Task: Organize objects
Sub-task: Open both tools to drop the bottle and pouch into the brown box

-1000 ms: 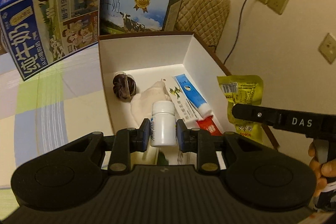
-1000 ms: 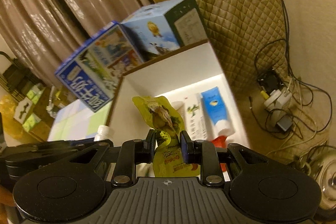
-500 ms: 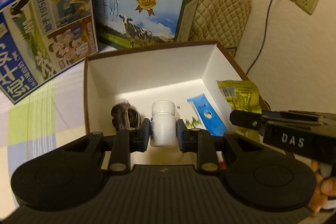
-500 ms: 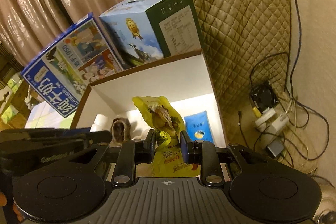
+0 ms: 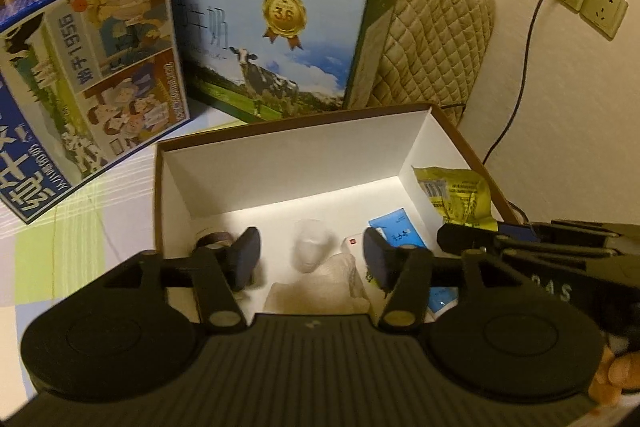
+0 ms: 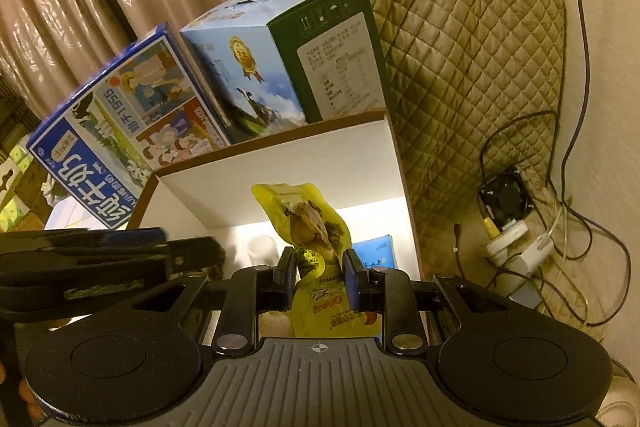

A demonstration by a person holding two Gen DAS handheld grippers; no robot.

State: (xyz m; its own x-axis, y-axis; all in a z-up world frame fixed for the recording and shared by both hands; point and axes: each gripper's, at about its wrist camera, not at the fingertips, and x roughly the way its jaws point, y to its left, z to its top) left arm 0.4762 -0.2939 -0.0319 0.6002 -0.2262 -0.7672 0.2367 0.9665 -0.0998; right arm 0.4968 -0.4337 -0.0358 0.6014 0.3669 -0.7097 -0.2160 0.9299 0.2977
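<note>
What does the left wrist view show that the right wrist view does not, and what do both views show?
Only the left wrist view shows the open left gripper, a blurred white bottle between its fingers, and a white cloth in the box. Only the right wrist view shows the tangle of cables on the floor. Both show the open white box, the two milk cartons behind it, the blue tube, and the yellow snack packet held in the right gripper.

The open box [image 5: 296,163] is smooth matt white cardboard inside. The yellow snack bag [image 6: 308,227] at the frame centre is glossy crinkled plastic film. The milk cartons [image 5: 280,27] at upper left are shiny printed cardboard. The beige cover [image 6: 472,67] is quilted cloth.
</note>
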